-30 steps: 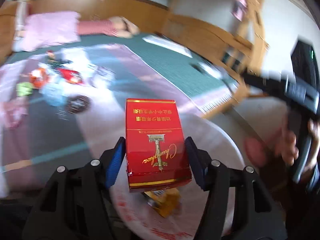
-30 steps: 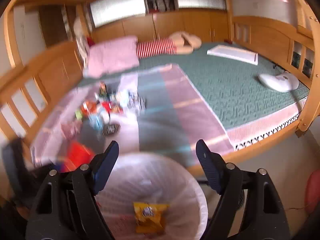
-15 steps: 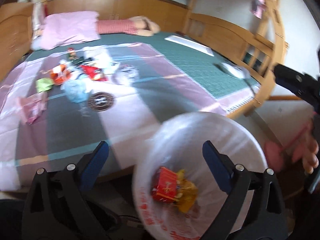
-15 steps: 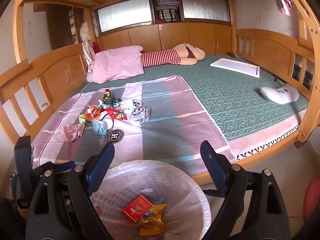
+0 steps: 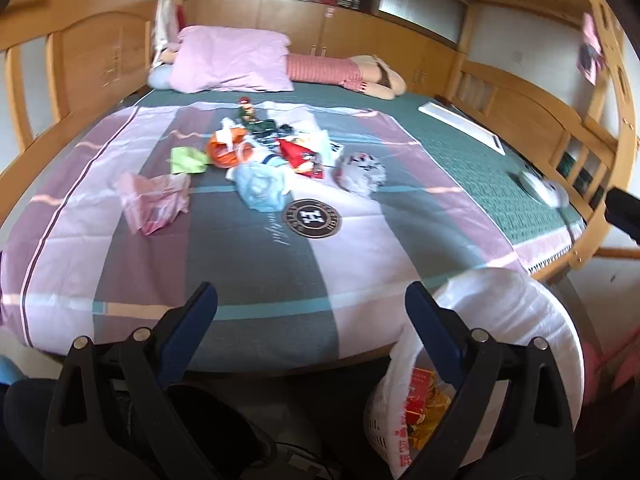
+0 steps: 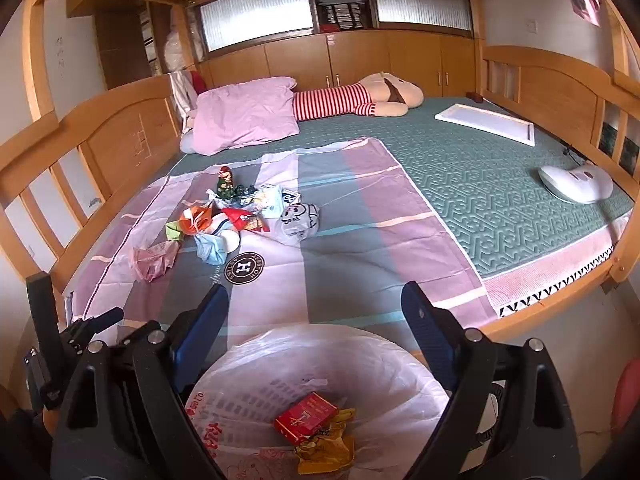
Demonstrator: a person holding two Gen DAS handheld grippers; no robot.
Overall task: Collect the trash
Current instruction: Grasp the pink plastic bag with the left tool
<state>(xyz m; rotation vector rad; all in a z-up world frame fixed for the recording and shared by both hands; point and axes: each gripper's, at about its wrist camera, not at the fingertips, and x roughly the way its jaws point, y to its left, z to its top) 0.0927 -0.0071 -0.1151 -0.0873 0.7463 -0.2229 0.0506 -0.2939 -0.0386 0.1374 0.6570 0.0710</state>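
Right wrist view, wooden-framed bed [image 6: 120,136], striped sheet [image 6: 360,240], litter pile [image 6: 240,212], both tools spread, empty.

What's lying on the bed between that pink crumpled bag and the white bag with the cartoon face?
In the right wrist view, between the pink bag and the white bag lie a blue bag and a round logo printed on the sheet.

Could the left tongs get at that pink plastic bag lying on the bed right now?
Probably yes. The left tongs stand open and empty, and only bare striped sheet lies between them and the pink bag, which sits apart at the near edge of the trash pile.
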